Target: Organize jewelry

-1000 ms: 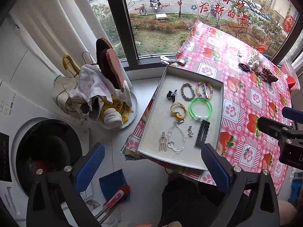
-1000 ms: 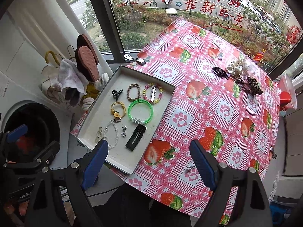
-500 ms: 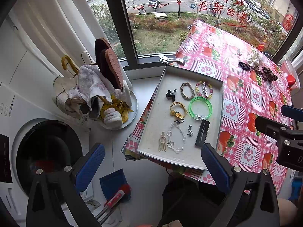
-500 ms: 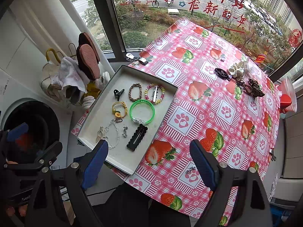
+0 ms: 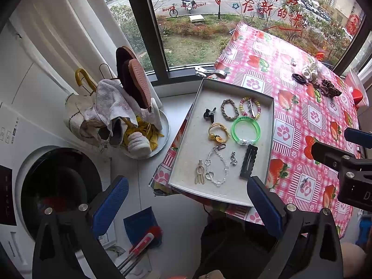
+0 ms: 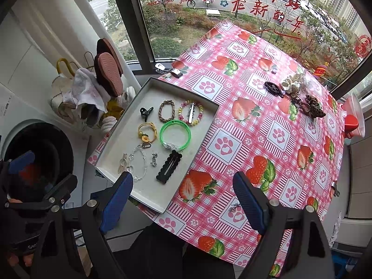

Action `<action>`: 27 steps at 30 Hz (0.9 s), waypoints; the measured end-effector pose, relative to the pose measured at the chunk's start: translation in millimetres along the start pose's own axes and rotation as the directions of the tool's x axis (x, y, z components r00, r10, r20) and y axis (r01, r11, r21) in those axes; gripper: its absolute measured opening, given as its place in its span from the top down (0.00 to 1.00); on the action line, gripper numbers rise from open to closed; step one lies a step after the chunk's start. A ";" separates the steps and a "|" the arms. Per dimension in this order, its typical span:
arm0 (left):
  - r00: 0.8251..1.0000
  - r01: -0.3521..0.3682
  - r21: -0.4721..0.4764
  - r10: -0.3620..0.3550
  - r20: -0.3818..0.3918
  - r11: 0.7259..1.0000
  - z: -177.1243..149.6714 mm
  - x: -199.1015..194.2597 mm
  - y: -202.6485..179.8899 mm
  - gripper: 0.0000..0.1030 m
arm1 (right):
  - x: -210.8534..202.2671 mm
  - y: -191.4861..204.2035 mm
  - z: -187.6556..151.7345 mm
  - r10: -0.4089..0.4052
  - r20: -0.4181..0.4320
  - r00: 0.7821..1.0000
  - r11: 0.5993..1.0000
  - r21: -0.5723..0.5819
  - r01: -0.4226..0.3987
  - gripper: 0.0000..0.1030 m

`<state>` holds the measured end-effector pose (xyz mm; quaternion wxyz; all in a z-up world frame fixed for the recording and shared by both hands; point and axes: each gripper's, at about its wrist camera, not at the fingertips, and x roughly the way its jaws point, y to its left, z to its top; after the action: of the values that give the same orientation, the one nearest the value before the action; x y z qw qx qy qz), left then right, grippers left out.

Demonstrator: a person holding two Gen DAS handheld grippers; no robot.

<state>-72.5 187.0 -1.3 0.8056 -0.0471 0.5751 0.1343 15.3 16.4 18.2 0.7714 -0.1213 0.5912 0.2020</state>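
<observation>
Mostly done: many bracelets and clips already in the flat grey cardboard tray [image 6: 204,127]. Still loose on the pink strawberry-cloth worktop [image 6: 274,153]: a far pile of dark hair clips [image 6: 309,107]. Left hand-held gripper [image 5: 186,207] and right hand-held gripper [image 6: 183,197] wide apart, empty, hovering high.

Washing machine [image 5: 58,186] with dark round door at lower left of the left wrist view; just above it a metal tray [image 5: 162,134] piled with slippers [image 5: 137,86], white towel [image 5: 111,102] and yellow cloth. Window [image 6: 209,11] with red writing fills the top, street and parked cars outside. Blue dustpan [image 5: 139,225] on the floor at bottom centre, red container [image 6: 353,121] at right edge.
</observation>
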 end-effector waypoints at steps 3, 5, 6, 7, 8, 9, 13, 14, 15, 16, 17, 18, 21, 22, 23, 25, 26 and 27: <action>1.000 0.000 -0.001 0.000 -0.001 1.000 -0.1 0.0 -0.7 0.00 | 0.1 0.1 0.1 0.000 0.000 1.000 1.000 0.001 0.000 0.13; 1.000 0.000 -0.001 0.000 -0.001 1.000 -0.2 0.0 -1.0 0.00 | 0.1 -0.2 0.3 0.000 -0.001 1.000 1.000 0.001 0.000 0.13; 1.000 0.000 -0.001 0.000 0.000 1.000 -0.1 -0.1 -1.2 0.00 | 0.2 -0.3 0.4 0.000 -0.001 1.000 1.000 0.001 0.000 0.13; 1.000 0.000 0.002 0.000 0.000 1.000 -0.5 0.0 -0.8 0.00 | 0.2 -0.3 0.5 0.001 -0.001 1.000 1.000 0.001 -0.001 0.13; 1.000 0.000 0.004 0.000 0.000 1.000 -1.0 -0.2 -0.9 0.00 | 0.2 -0.6 0.6 0.000 -0.001 1.000 1.000 0.000 0.000 0.13; 1.000 -0.001 0.007 0.001 0.001 1.000 -1.8 -0.2 -0.7 0.00 | 0.2 -0.7 0.7 0.000 -0.002 1.000 1.000 0.000 0.000 0.13; 1.000 -0.002 0.013 0.002 0.001 1.000 -2.7 -0.4 -0.5 0.00 | 1.0 0.7 -2.5 0.000 -0.003 1.000 1.000 0.001 0.000 0.13; 1.000 -0.002 0.014 0.002 0.001 1.000 -2.6 -0.1 -0.3 0.00 | 1.0 0.4 -2.1 0.001 -0.003 1.000 1.000 0.001 -0.001 0.13; 1.000 -0.002 0.014 0.002 0.000 1.000 -2.1 -0.1 -1.2 0.00 | 1.0 0.3 -2.0 0.000 -0.003 1.000 1.000 0.000 0.000 0.13; 1.000 -0.002 0.014 0.002 0.000 1.000 -2.2 -0.1 -1.4 0.00 | 1.1 0.7 -2.4 0.000 -0.003 1.000 1.000 0.001 0.000 0.13; 1.000 -0.002 0.015 0.002 -0.001 1.000 -2.0 0.0 -1.2 0.00 | 1.9 1.6 -4.1 0.000 -0.003 1.000 1.000 0.003 0.000 0.13; 1.000 -0.003 0.015 0.003 -0.001 1.000 -2.0 0.0 -1.1 0.00 | 2.0 2.1 -4.8 0.000 -0.004 1.000 1.000 0.003 0.000 0.13; 1.000 -0.003 0.017 0.003 -0.002 1.000 -1.8 0.3 -0.9 0.00 | 2.0 1.6 -4.6 0.000 -0.004 1.000 1.000 0.002 0.000 0.13; 1.000 -0.003 0.017 0.003 -0.002 1.000 -1.6 0.3 -1.1 0.00 | 1.9 0.8 -3.8 0.001 -0.004 1.000 1.000 0.001 -0.001 0.13; 1.000 -0.004 0.018 0.004 -0.002 1.000 -2.1 0.3 -0.8 0.00 | 1.9 0.6 -3.6 0.001 -0.004 1.000 1.000 0.000 -0.001 0.13; 1.000 -0.004 0.017 0.004 -0.002 1.000 -1.7 0.2 -1.4 0.00 | 2.0 1.0 -4.0 0.001 -0.004 1.000 1.000 0.000 -0.001 0.13; 1.000 -0.004 0.018 0.004 -0.002 1.000 -1.3 0.6 -0.8 0.00 | 1.9 0.7 -3.6 0.001 -0.004 1.000 1.000 -0.001 -0.001 0.13; 1.000 -0.005 0.019 0.005 -0.002 1.000 -1.1 0.9 -0.3 0.00 | 2.0 1.3 -4.5 0.001 -0.004 1.000 1.000 -0.001 -0.001 0.13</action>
<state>-73.1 186.6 -2.6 0.8050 -0.0381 0.5774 0.1307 11.3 16.0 15.1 0.7700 -0.1218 0.5927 0.2022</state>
